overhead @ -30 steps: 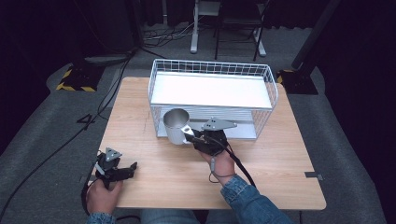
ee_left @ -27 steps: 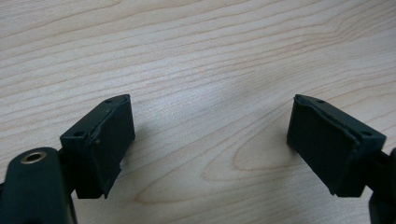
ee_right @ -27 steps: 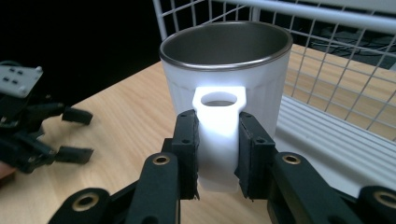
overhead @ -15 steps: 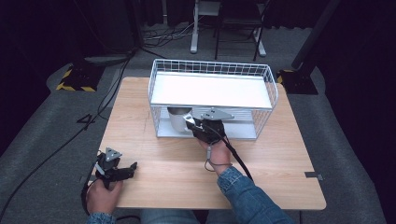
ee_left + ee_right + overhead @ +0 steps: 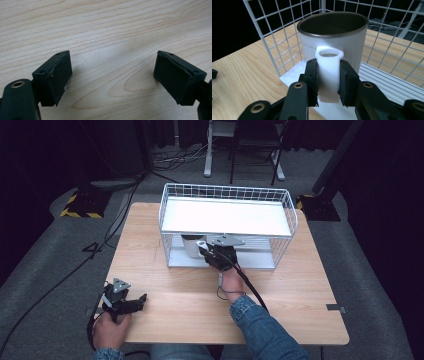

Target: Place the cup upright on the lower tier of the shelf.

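A white mug (image 5: 332, 42) with a dark inside stands upright on the lower shelf of a white wire rack (image 5: 227, 217), at its left end. My right gripper (image 5: 328, 75) is shut on the mug's handle (image 5: 329, 72), one jaw on each side. From above, the right gripper (image 5: 218, 254) reaches into the rack's open front, and the mug (image 5: 192, 245) is partly hidden under the top shelf. My left gripper (image 5: 126, 301) rests on the table near the front left corner. Its jaws stand wide apart over bare wood, and the left gripper (image 5: 112, 80) holds nothing.
The rack stands at the back of the wooden table (image 5: 200, 305). Its flat white top shelf (image 5: 225, 216) hangs low over the lower shelf (image 5: 387, 82). Wire walls close the rack's left side and back. A small tag (image 5: 335, 308) lies near the right edge.
My right gripper has carried the mug forward from in front of the rack onto its lower shelf, under the top shelf. The left gripper has stayed put.
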The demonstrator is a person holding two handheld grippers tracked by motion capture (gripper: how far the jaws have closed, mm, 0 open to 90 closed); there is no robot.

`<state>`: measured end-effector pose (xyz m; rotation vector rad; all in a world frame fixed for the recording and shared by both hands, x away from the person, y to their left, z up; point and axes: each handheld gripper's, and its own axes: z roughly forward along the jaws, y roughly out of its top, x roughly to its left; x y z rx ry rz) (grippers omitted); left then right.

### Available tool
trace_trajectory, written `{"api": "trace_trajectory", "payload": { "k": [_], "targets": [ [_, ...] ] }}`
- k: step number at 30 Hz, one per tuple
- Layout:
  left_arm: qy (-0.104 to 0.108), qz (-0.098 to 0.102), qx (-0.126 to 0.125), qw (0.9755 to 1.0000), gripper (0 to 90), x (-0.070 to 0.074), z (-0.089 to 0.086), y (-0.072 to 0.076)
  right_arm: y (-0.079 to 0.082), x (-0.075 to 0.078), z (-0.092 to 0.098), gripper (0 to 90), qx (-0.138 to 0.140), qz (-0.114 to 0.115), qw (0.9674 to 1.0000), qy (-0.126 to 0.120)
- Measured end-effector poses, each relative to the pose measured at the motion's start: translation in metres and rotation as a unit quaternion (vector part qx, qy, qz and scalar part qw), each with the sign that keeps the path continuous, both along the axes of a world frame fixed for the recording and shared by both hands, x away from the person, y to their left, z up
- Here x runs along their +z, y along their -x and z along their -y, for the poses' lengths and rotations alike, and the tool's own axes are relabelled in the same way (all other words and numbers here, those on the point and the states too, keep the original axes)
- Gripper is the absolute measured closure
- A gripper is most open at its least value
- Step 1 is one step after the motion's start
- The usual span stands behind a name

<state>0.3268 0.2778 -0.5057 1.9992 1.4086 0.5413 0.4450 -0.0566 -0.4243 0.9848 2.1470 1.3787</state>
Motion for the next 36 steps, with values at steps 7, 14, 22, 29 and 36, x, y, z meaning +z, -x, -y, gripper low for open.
{"api": "trace_trajectory", "payload": {
  "k": [7,14,22,29,36],
  "targets": [
    [0.000,0.000,0.000,1.0000,15.4,0.000,0.000,0.000,-0.006,-0.007,-0.001,72.1,-0.008,-0.016,0.9998,0.006],
    [0.000,0.000,0.000,1.0000,15.4,0.000,0.000,0.000,-0.008,-0.011,-0.001,71.9,-0.008,-0.022,0.9997,0.005],
    [0.000,0.000,0.000,1.0000,15.3,0.000,0.000,0.000,-0.010,-0.016,0.002,71.2,-0.013,-0.037,0.9992,0.003],
    [0.000,0.000,0.000,1.0000,15.4,0.000,0.000,0.000,-0.010,-0.021,0.005,70.6,-0.015,-0.043,0.9989,0.005],
    [0.000,0.000,0.000,1.0000,15.4,0.000,0.000,0.000,-0.010,-0.019,0.008,59.3,-0.020,-0.053,0.9984,-0.003]
  ]
}}
